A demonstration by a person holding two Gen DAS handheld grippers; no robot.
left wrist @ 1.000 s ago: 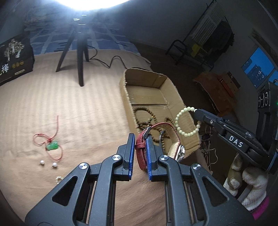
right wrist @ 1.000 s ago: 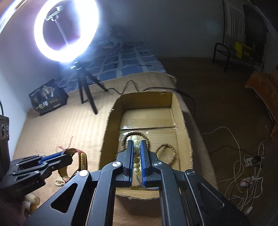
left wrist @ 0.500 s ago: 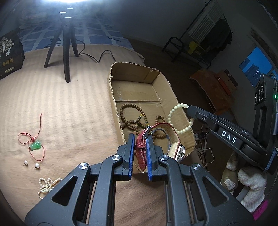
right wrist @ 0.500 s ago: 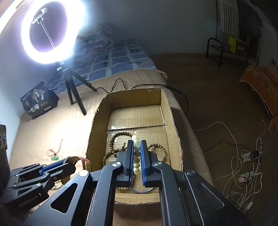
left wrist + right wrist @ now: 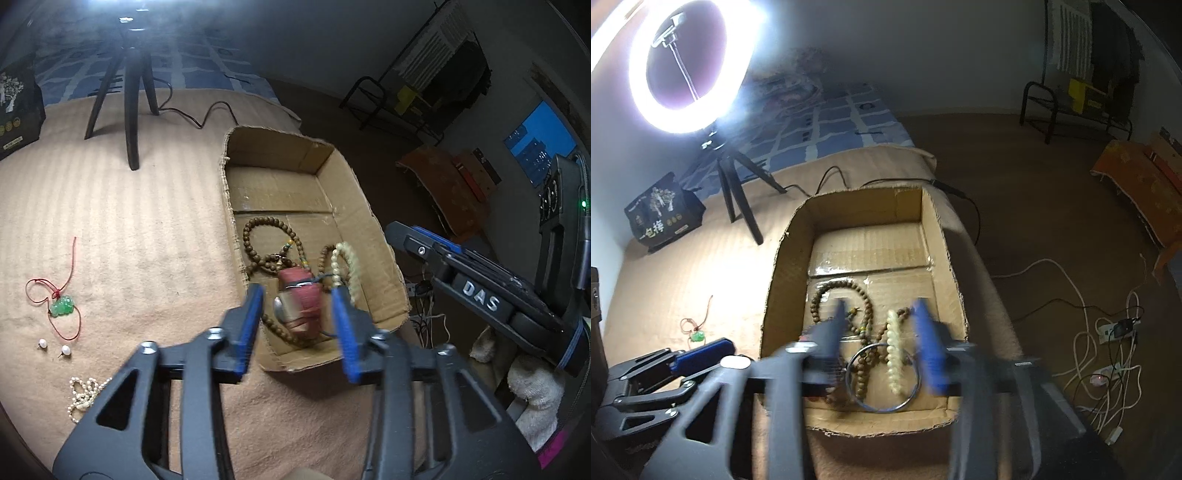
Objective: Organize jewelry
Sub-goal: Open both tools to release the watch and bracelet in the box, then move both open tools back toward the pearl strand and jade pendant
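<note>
My left gripper [image 5: 297, 326] hangs over the near end of the cardboard box [image 5: 229, 206], its jaws opening. The red-strap watch [image 5: 299, 306] shows blurred between the pads, touched by neither, down among the brown bead strings [image 5: 273, 236]. The jaws of my right gripper [image 5: 881, 328] are opening too, over the same box [image 5: 779, 273]. The pale bead bracelet [image 5: 895, 354] lies loose below them, across a thin metal bangle [image 5: 882, 376]. That pale bracelet [image 5: 343, 266] rests next to the watch. Neither gripper holds anything.
On the tan blanket left of the box lie a green pendant on a red cord [image 5: 62, 306], two pearl earrings [image 5: 65, 350] and a small pearl strand [image 5: 85, 395]. A ring light [image 5: 687, 62] on a tripod [image 5: 131, 110] and a black box [image 5: 663, 218] stand behind. Cables [image 5: 1108, 332] trail on the floor to the right.
Both grippers were shut, the left on the red watch and the right on the pale bracelet. Both have opened and let go, and the two pieces now sit in the box.
</note>
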